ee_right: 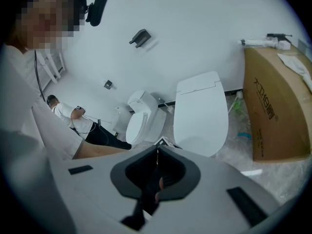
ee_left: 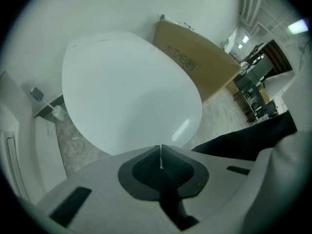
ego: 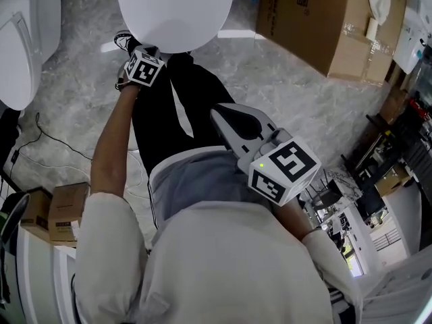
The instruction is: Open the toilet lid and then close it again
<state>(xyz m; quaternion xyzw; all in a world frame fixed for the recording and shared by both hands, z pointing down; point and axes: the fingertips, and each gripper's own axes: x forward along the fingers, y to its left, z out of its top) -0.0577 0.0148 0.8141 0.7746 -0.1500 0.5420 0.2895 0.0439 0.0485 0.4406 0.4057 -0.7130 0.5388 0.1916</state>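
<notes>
White and glossy, the oval plastic toilet lid (ego: 175,12) lay flat and shut on its bowl; the left gripper (ego: 150,49) hung at the lid's front edge, its jaws pressed together with nothing between them, though whether the tips touched the rim was hard to tell from above; the right gripper (ego: 219,113) sat back near the person's waist, well apart from the lid, its jaws likewise closed and empty. Any lift from here, I judged, would go best with the closed tips slipped under the front lip and raised slowly along the hinge's arc; the smooth plastic would likely slide off them if hurried. Grey veined stone-look floor (ego: 270,86) ran beneath; a large brown cardboard box (ego: 317,19) stood near the toilet, a second white toilet (ego: 17,46) on the other side, and a plain white wall (ee_right: 195,23) behind.
</notes>
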